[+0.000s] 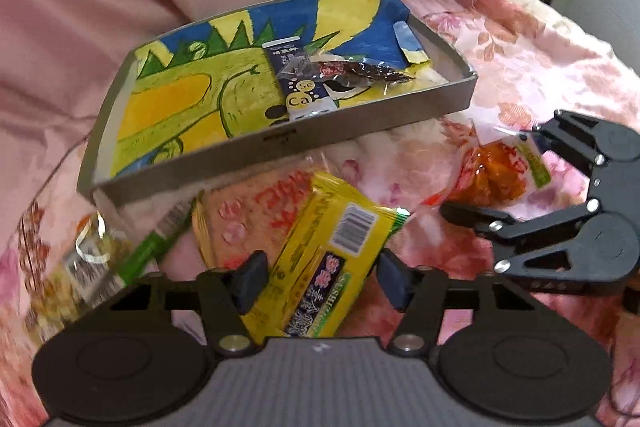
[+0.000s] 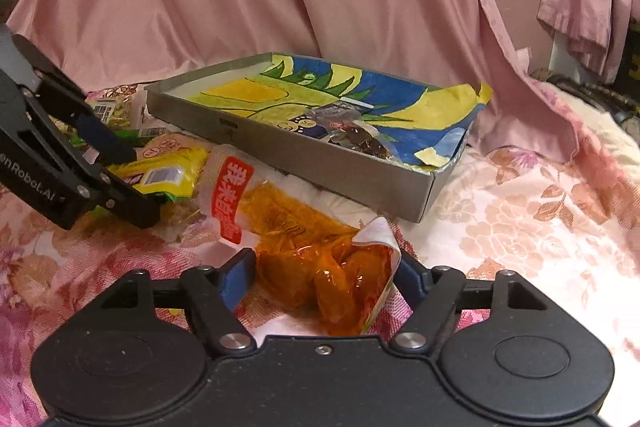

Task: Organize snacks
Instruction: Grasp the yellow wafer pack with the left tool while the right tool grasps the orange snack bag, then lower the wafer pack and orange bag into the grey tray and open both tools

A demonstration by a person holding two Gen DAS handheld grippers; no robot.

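The floral bedspread (image 2: 520, 211) carried everything, with the shallow grey box (image 2: 304, 163) (its floor lined with a painted drawing, two small snacks already inside) just beyond the loose packets. The left gripper (image 1: 320, 281) straddled the yellow packet (image 1: 332, 259), jaws spread and not yet pinching; the right gripper (image 2: 324, 285) likewise bracketed the orange pouch (image 2: 304, 267), unclenched. Both packets lay on the bed near the box wall. Closing well meant pinching each across its flat width, then lifting clear of the rim, since crinkly film likely slips.
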